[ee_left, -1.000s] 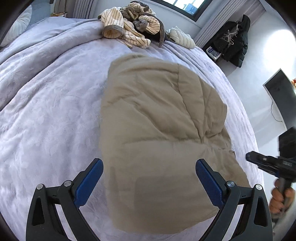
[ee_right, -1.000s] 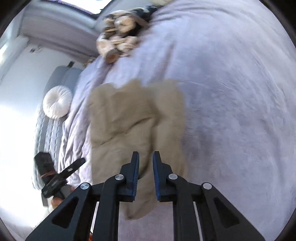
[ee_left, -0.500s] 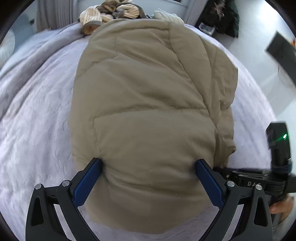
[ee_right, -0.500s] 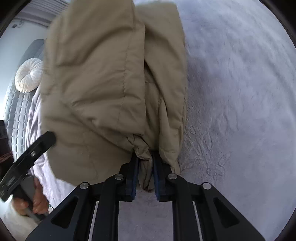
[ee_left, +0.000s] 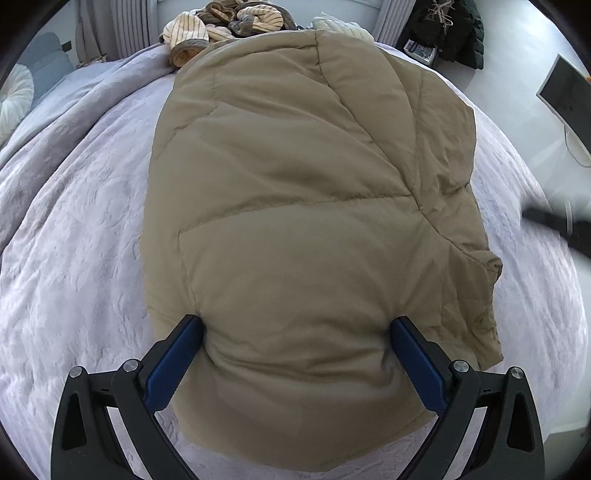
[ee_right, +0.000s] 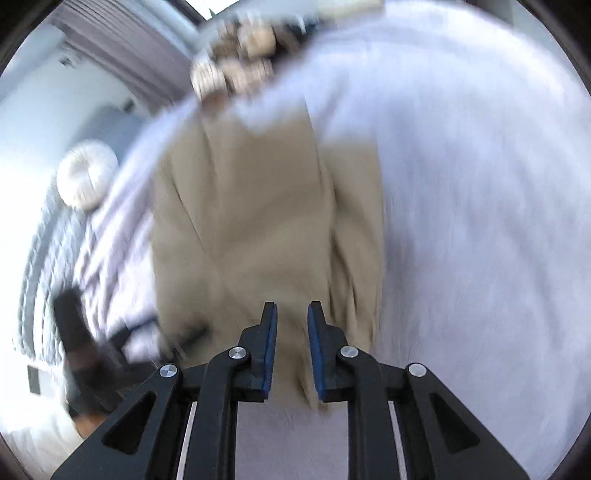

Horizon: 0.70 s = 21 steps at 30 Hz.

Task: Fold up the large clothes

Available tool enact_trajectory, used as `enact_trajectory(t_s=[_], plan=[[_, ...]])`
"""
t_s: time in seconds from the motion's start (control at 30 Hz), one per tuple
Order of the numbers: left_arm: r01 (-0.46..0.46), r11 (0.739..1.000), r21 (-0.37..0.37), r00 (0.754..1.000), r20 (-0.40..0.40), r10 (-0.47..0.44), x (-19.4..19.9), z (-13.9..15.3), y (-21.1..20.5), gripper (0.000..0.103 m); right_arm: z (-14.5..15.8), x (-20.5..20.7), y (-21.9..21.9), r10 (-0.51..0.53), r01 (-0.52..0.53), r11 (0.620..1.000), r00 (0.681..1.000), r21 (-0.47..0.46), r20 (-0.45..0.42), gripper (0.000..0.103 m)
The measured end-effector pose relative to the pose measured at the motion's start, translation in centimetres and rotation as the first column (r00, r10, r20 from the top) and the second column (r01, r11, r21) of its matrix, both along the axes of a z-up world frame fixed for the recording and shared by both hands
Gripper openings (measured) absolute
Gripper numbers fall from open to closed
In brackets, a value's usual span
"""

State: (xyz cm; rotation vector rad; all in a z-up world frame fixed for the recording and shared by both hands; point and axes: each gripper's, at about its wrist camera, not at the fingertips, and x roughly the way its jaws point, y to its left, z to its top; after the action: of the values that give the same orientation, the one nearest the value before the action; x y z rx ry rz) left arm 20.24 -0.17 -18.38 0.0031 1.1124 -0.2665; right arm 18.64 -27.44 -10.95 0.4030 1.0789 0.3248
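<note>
A folded tan puffer jacket (ee_left: 295,184) lies on the lilac bedspread (ee_left: 74,240). My left gripper (ee_left: 297,332) stands wide open, pointing steeply down. The jacket's near end bulges between its blue pads (ee_left: 173,365), which dent the fabric on both sides. In the blurred right wrist view, my right gripper (ee_right: 291,314) hovers over the jacket (ee_right: 258,221). Its jaws are a narrow gap apart and opening, and nothing is pinched between them. It also shows as a dark blur, the right gripper (ee_left: 554,225), at the left wrist view's right edge. The left gripper (ee_right: 85,350) appears blurred at the lower left.
A pile of striped and brown clothes (ee_left: 229,22) sits at the bed's far end. A round white cushion (ee_left: 14,99) lies far left. A dark coat (ee_left: 454,29) hangs at the back right, and a dark screen (ee_left: 565,96) stands beyond the bed's right edge.
My right gripper has let go of the jacket's edge and drawn back from it. My left gripper came down over the jacket's near end, then stayed still.
</note>
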Motion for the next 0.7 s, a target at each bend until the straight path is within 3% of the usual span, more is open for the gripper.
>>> enact_trajectory(t_s=[0.13,0.23,0.33,0.5,0.7], plan=[[-0.001,1.000,0.005,1.000,0.001,0.001,0.0,-0.1,0.0,0.101,-0.4,5.9,1.8,-0.046,0.047,0.996,0.999,-0.071,0.015,0.020],[0.003,1.000,0.004,1.000,0.003,-0.003,0.1,0.0,-0.2,0.101,-5.2,9.4,2.3,-0.092,0.077,0.988,0.990,-0.135,-0.104,0.020],[0.016,1.000,0.014,1.000,0.013,-0.016,0.2,0.2,-0.7,0.101,-9.4,10.0,1.5,-0.110,0.090,0.990,0.976,-0.108,-0.188,0.020],[0.012,1.000,0.020,1.000,0.003,-0.012,0.4,0.2,-0.7,0.101,-10.1,9.5,1.3,-0.113,0.091,0.989,0.973,-0.116,-0.200,0.018],[-0.005,1.000,-0.001,1.000,-0.028,0.005,0.9,0.7,0.3,0.101,-8.2,8.8,0.0,-0.112,0.103,0.993,0.968,-0.051,-0.224,0.018]])
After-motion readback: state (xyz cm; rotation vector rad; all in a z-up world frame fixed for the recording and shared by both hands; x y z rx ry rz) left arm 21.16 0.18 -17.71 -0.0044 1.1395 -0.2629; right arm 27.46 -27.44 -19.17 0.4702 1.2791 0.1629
